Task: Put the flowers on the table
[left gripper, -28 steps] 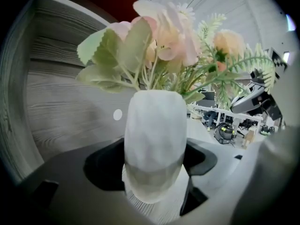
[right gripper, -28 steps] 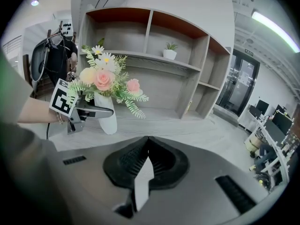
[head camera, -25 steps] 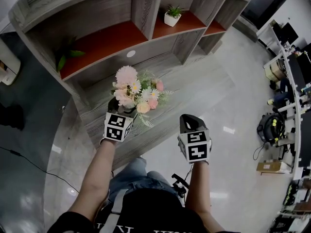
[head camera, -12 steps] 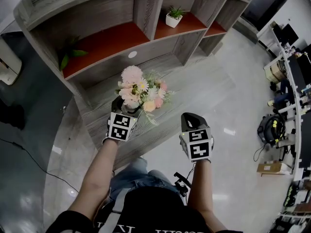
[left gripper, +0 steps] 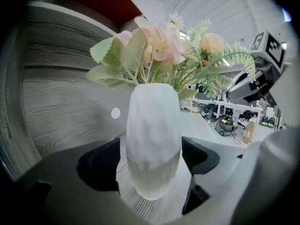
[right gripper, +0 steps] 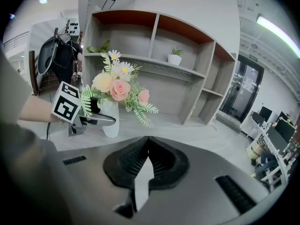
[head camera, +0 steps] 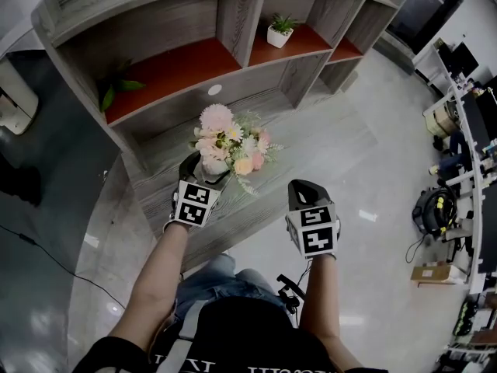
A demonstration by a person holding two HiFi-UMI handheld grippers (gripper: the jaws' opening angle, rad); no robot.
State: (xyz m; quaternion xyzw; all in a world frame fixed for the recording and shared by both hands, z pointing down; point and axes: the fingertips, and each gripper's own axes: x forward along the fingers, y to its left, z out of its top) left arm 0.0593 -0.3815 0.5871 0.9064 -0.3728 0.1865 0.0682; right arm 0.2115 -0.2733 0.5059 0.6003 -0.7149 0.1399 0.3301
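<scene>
- Far left: a leafy green plant (head camera: 116,92) sits in the left red-backed compartment of the grey wood-grain shelf unit (head camera: 233,10).
- My left gripper (head camera: 208,169) reaches onto the grey wood-grain table (head camera: 311,142), below the shelf unit.
- Left gripper, fingers: they have just been opening and stand apart, one on each side of the white vase (left gripper: 152,139). The left pad (left gripper: 101,165) shows a narrow gap to the vase wall. The right pad (left gripper: 199,156) sits just beside the wall, and I cannot tell whether it touches. I record no clamping pressure.
- Task item: the vase stands upright with its base on the table, between my left fingers. It carries the artificial flowers (head camera: 229,138), pink, peach and white blooms with fern-like green sprigs, spreading up and to the right of the vase.
- Centre right, on the shelf: a small potted plant (head camera: 280,29) in a white pot stands in the middle compartment, well apart from the vase.
- My right gripper (head camera: 301,189) hangs at the near edge of the table, to the right of the vase and apart from it.
- Right gripper, fingers: closed together, tips meeting, nothing between them.
- Far right: office desks and equipment (head camera: 458,107) stand on the glossy floor.
</scene>
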